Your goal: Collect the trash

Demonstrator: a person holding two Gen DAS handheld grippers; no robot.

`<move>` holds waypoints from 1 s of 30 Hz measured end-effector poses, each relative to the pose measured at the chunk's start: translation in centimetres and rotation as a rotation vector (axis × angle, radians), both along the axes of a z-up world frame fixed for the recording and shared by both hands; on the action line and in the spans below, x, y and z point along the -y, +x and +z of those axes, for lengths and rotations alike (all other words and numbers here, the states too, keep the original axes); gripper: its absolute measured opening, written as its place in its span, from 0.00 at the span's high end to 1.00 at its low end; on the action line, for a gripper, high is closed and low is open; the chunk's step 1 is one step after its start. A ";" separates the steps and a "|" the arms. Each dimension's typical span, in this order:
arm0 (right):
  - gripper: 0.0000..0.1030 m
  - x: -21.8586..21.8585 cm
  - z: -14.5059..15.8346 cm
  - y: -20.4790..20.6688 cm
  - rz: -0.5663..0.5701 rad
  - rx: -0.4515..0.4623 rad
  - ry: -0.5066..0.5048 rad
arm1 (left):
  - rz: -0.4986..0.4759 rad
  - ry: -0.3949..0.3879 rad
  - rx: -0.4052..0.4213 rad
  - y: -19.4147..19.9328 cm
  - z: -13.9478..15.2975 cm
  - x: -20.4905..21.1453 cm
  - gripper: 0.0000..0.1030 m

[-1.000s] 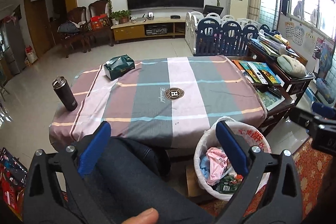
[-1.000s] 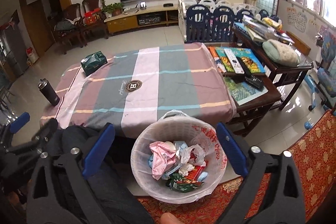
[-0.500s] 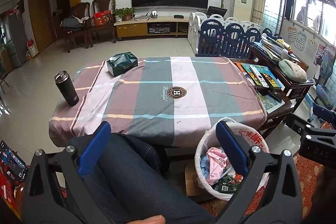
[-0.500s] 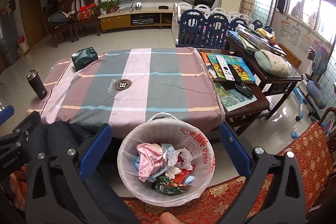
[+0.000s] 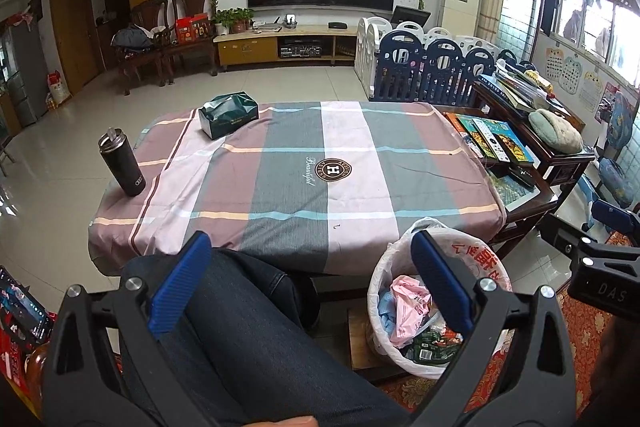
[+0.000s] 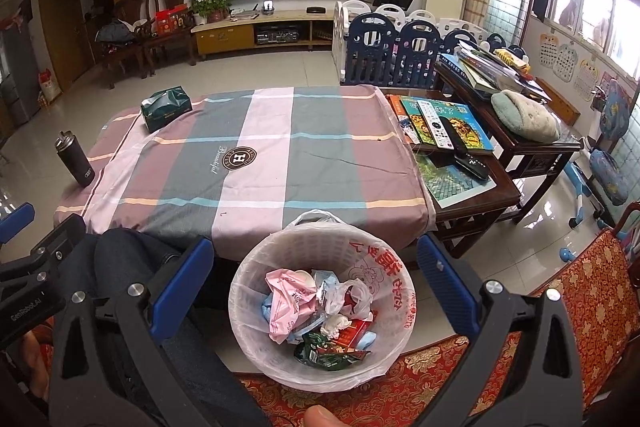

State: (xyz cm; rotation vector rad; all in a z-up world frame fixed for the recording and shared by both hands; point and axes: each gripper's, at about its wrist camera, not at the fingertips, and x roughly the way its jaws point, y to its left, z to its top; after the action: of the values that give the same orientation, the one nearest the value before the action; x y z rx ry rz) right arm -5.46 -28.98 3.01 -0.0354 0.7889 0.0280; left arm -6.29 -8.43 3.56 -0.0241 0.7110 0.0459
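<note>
Gaping right tongs (image 6: 314, 283) over trash bin (image 6: 394, 259), beside table edge (image 6: 248, 227)

Trash bin (image 5: 484, 259) beside covered table (image 5: 304, 171)

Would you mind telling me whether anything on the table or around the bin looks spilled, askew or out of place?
Nothing stands out. The trash sits inside the lined bin, none on the floor around it. On the tablecloth, the black tumbler stands upright and the green tissue pack lies flat.

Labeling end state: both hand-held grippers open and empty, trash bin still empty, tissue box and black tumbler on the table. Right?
Not quite: the right wrist view shows the trash bin holding wrappers. The rest stands.
</note>
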 end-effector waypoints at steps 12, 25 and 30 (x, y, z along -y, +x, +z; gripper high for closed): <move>0.04 0.1 -0.8 0.6 -0.006 -0.032 0.007 | -0.011 -0.009 -0.017 0.2 -0.3 0.1 0.03; 0.04 0.2 -1.4 1.0 -0.007 -0.054 0.018 | -0.013 -0.014 -0.023 0.4 -0.3 0.1 0.03; 0.04 0.2 -1.5 1.1 -0.005 -0.062 0.023 | -0.017 -0.017 -0.028 0.5 -0.5 0.1 0.03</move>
State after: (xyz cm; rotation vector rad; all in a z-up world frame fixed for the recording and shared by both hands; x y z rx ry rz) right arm -4.39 -29.14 1.46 -0.0109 0.8504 0.0333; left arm -5.83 -8.52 3.04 -0.0338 0.7396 0.0242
